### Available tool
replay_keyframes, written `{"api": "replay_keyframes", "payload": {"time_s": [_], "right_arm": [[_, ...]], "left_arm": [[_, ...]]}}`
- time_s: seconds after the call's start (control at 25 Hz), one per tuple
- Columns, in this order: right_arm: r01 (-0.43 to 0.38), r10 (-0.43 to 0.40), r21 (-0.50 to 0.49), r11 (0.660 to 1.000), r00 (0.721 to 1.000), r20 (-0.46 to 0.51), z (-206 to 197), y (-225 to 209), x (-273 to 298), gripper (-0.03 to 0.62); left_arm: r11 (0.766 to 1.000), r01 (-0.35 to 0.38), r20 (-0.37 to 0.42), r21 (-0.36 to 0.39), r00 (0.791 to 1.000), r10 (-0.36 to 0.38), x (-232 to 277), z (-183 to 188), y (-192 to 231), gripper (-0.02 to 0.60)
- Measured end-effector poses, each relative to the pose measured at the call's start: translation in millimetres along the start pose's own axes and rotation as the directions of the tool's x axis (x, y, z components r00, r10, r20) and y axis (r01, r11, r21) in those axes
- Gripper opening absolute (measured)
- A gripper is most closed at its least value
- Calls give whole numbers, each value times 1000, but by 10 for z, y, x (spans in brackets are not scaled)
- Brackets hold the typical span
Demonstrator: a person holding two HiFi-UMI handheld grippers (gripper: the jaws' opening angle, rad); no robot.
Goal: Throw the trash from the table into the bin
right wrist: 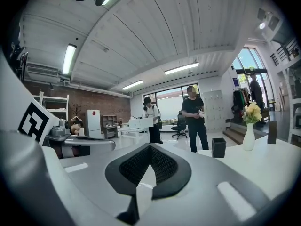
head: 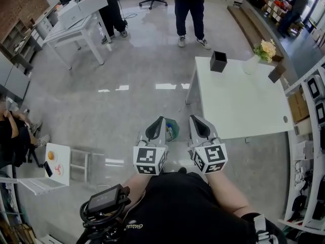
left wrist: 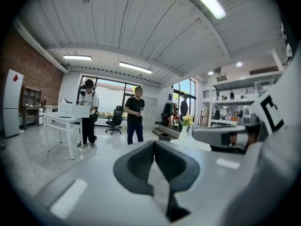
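I hold both grippers side by side, level, above the grey floor just left of the white table point(head: 238, 105). My left gripper point(head: 158, 120) is shut with nothing between its black pads point(left wrist: 136, 164). My right gripper point(head: 195, 118) is shut too, and its pads point(right wrist: 164, 166) are empty. A small green bin point(head: 171, 130) stands on the floor and shows between the two grippers. On the table I see a black box point(head: 218, 61), a white vase with flowers point(head: 252, 62) and a dark block point(head: 277, 73); I see no loose trash on it.
A person point(head: 189, 9) stands beyond the table, another by a white desk point(head: 76, 27) at the far left. A small white side table point(head: 56, 161) stands at the near left, with a seated person beside it. Shelving point(head: 310, 116) lines the right wall.
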State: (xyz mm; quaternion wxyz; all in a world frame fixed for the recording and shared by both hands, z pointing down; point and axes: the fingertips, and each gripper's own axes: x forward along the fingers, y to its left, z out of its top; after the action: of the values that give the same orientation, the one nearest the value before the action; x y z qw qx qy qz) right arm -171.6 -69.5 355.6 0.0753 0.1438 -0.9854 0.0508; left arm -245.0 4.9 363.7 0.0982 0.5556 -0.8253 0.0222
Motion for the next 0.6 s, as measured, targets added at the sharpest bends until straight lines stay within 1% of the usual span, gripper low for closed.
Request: {"api": "replay_keyframes", "payload": {"time_s": [0.24,0.6], "right_arm": [[-12,12,-3,1000,1000,-6,11,72,57,0],[-26,27,22,999,1000,-8,0,107,121,0]], "left_arm": [[1000,-5,-6,5,1000,5,-22,0,56,9],[1000,-7,-23,10,1000,7,28,-22,97,9]]}}
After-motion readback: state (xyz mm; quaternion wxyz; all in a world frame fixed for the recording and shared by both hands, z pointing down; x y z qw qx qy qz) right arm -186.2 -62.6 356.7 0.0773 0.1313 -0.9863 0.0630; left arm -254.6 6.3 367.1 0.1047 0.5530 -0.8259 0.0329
